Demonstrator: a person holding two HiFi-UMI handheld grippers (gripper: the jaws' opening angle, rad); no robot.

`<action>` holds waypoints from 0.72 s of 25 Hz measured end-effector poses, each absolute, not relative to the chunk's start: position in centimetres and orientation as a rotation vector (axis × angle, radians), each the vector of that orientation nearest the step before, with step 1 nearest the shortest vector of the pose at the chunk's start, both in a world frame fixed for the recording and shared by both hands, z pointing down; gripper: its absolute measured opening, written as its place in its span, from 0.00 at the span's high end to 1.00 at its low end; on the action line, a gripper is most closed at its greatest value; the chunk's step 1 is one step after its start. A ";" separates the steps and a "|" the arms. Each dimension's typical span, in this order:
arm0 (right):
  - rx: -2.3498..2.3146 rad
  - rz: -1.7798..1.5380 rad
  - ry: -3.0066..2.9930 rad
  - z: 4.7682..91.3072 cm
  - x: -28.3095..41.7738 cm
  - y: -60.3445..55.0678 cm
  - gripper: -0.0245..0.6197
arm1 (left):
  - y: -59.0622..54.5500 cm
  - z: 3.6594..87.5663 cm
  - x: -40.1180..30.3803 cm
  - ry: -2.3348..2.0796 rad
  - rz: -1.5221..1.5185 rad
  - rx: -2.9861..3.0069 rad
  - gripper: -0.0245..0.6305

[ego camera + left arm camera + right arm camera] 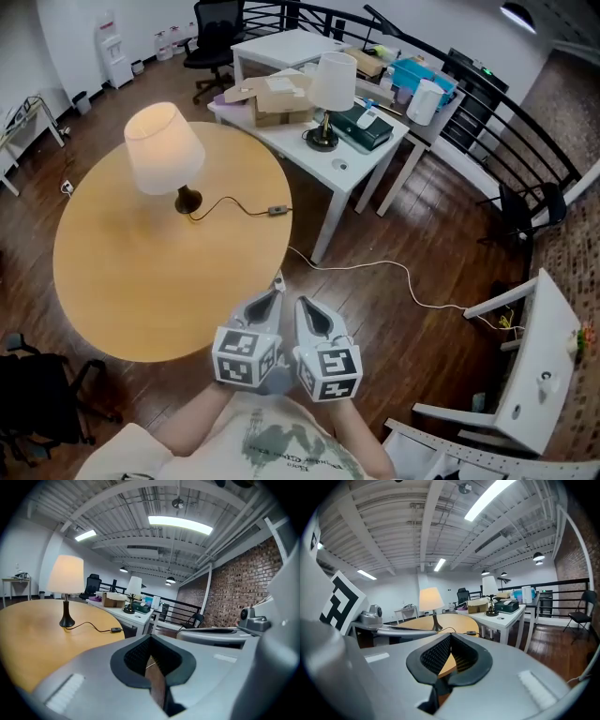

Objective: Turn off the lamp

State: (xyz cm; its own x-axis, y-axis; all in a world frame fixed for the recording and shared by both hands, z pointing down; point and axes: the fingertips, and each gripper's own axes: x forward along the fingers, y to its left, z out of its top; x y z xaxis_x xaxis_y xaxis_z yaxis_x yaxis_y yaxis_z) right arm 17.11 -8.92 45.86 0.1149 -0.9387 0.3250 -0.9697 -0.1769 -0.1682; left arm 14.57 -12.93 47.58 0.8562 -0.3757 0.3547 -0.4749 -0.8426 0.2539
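Yellow glow: the lamp (164, 150) is lit, nothing done.
It stands near the tabletop's (122, 281) far edge, switch (277, 210) at its right edge; we hold left gripper (268, 302) and right gripper (309, 314) pressed together, empty.

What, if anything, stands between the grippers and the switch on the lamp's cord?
Nothing visible does. Only bare table lies between the left gripper, the right gripper and the switch, which sits on the cord beside the lit lamp.
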 end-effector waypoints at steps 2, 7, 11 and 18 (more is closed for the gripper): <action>2.252 0.568 -1.953 46.3 18.5 -10.7 0.96 | -14.6 48.0 16.0 -0.644 0.429 2.683 0.96; 2.194 0.596 -1.943 47.2 21.3 -15.6 0.96 | -18.7 49.3 18.8 -0.656 0.454 2.635 0.96; 2.130 0.606 -1.939 48.0 22.8 -18.9 0.96 | -21.4 50.5 20.5 -0.665 0.470 2.586 0.96; 2.071 0.625 -1.963 48.9 23.8 -21.9 0.96 | -24.3 51.1 21.6 -0.698 0.472 2.556 0.96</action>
State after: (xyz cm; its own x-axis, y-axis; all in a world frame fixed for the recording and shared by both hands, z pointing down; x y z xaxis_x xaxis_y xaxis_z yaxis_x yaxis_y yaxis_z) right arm 23.76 -21.94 48.90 0.0173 -0.8945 0.4468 -0.9882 -0.0833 -0.1285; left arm 21.58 -24.35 51.12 0.8139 -0.3915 0.4293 -0.5441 -0.7727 0.3270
